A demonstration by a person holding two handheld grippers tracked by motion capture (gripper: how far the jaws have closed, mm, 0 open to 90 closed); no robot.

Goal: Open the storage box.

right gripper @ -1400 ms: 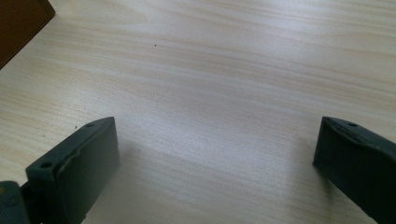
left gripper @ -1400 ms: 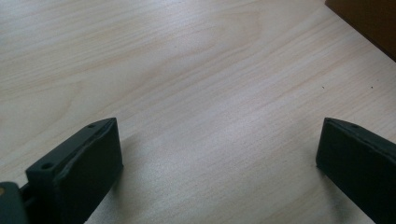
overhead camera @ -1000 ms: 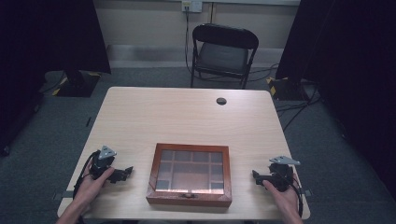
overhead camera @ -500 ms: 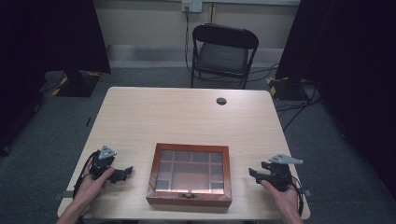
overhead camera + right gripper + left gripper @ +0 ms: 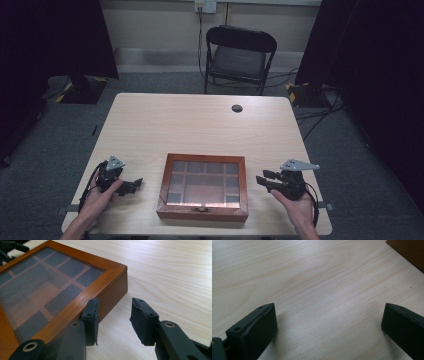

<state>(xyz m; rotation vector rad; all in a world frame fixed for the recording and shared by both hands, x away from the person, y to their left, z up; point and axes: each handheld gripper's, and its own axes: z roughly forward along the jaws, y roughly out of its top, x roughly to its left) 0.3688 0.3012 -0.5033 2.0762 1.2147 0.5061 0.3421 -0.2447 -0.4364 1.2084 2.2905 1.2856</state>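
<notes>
Wooden box [image 5: 203, 186] with a glass lid, near edge of the table [image 5: 200, 125]
Left gripper [image 5: 131, 186] spread wide beside it; right gripper [image 5: 263, 181] partly spread, close to the box's right side

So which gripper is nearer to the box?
Right. The right gripper is just beside the box's right side; the left gripper sits farther off its left side.
</notes>
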